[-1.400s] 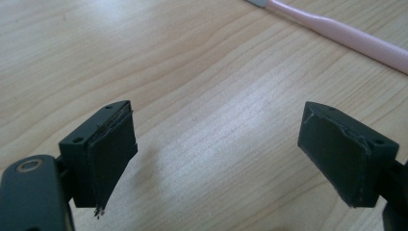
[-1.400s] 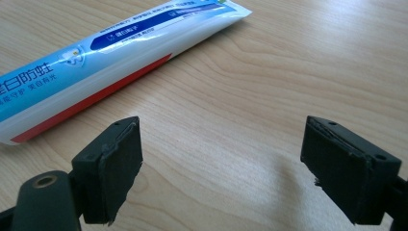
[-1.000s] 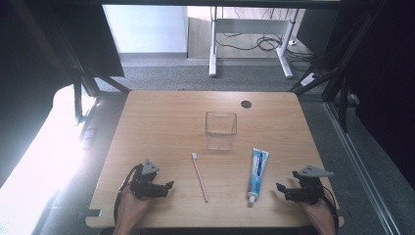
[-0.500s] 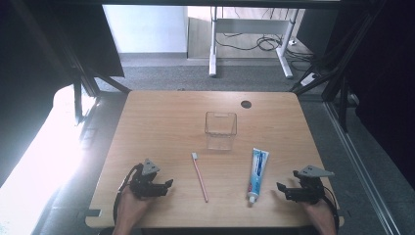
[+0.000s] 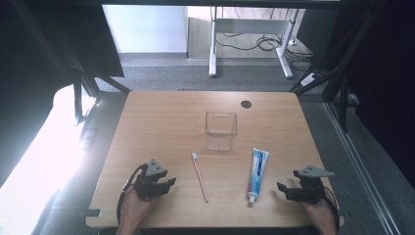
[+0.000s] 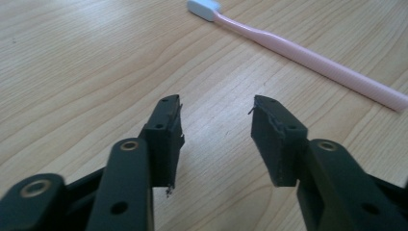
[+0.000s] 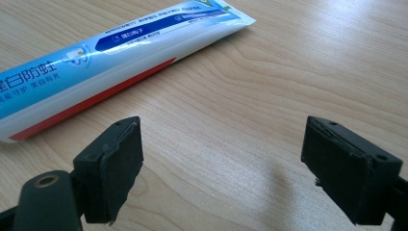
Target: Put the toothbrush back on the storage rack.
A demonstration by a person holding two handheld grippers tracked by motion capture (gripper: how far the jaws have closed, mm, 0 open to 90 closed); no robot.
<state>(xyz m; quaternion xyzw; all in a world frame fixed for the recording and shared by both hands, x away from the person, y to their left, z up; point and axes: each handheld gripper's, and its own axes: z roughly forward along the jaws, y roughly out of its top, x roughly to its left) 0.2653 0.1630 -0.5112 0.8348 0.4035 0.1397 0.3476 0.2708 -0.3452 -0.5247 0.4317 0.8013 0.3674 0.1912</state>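
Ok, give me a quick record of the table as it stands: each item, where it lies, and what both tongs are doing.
table: wooden top, round hole near the far right
clear cup: upright at the middle, looks empty
toothbrush: pink, flat on the wood, head toward the cup, untouched
toothpaste tube: flat, right of the toothbrush, cap toward the person
left tongs: near the front edge, left of the toothbrush; jaws have just been closing, nothing between them
right tongs: near the front edge, right of the tube; jaws open, nothing between them
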